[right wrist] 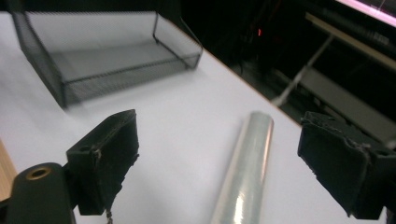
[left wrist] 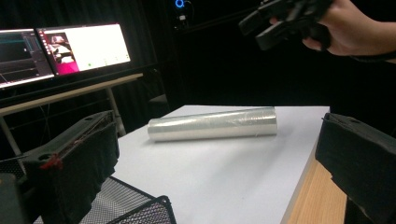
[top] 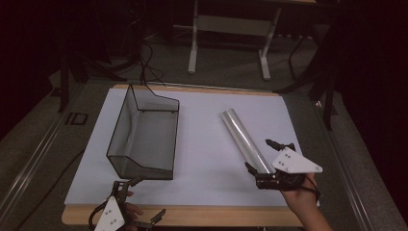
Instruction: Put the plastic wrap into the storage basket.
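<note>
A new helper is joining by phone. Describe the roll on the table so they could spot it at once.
Start at the white sheet covering the table. The black mesh tray sits on its left half; the roll lies alone on the right half, its near end between the open jaws of the right gripper. It is a long, shiny, clear-film cylinder lying flat and slanted.

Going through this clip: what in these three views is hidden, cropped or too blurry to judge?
- Roll of clear film: in the high view its near end is covered by the right gripper; in the right gripper view the bottom edge crops it.
- Mesh tray: motion-blurred in the right gripper view; cropped to a corner in the left gripper view.
- Left gripper: cut off by the bottom edge of the high view.
- Monitors: screen content too small to read.
</note>
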A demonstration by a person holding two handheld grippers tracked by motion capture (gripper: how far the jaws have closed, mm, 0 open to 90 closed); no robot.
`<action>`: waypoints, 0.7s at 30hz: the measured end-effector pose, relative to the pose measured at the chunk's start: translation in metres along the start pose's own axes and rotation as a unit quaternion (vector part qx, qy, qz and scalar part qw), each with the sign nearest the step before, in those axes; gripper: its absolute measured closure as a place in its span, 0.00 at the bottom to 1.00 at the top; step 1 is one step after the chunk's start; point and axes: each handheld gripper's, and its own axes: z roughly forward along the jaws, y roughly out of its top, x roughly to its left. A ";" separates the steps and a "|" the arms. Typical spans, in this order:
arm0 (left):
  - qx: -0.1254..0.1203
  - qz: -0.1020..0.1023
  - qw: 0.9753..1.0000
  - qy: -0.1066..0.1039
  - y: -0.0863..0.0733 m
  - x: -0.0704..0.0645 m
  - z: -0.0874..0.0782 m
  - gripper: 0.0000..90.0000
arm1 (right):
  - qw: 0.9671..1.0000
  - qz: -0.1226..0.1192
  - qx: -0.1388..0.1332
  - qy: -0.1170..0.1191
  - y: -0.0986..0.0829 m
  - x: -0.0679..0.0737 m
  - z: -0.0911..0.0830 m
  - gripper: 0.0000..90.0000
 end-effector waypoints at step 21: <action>0.011 0.001 1.000 -0.006 -0.002 -0.001 0.002 0.00 | 0.972 0.124 0.201 0.018 0.010 -0.070 0.075 0.10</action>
